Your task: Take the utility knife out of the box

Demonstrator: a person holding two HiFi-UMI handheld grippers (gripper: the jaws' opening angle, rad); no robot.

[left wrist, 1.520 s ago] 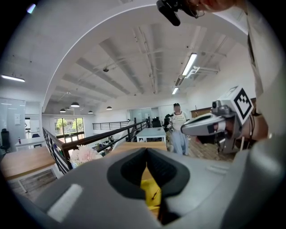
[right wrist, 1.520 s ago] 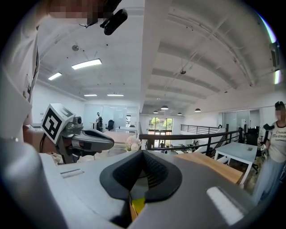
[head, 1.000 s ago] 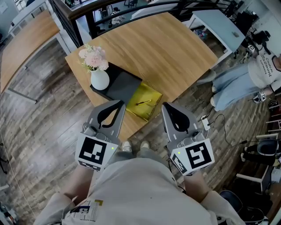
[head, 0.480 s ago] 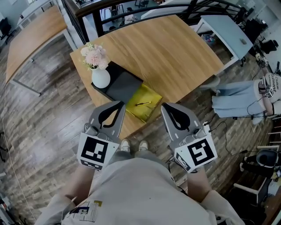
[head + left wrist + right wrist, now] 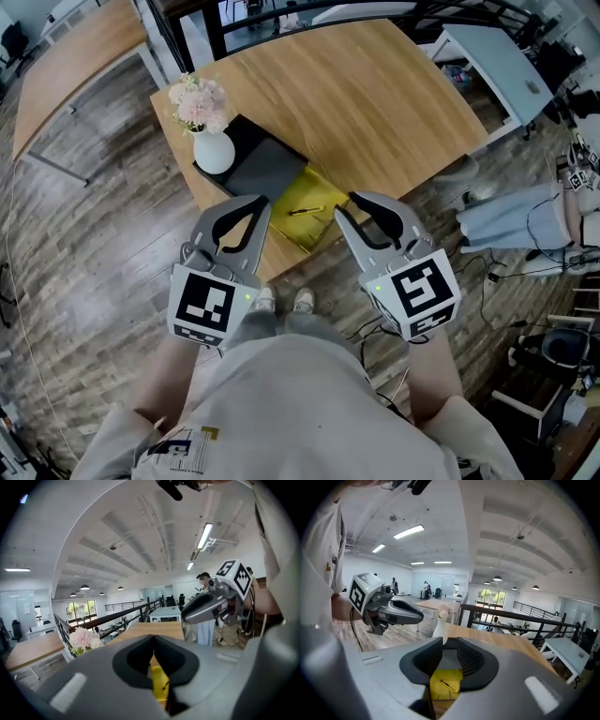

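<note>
Two grippers have been brought nearer the table edge than a second ago. The right gripper (image 5: 354, 204) has just been opened: jaws apart, nothing between them. The left gripper (image 5: 263, 201) is held closed and empty. Just ahead, the knife (image 5: 306, 210) lies untouched in the yellow box (image 5: 302, 231). A grasp by the right appears to be prepared.
</note>
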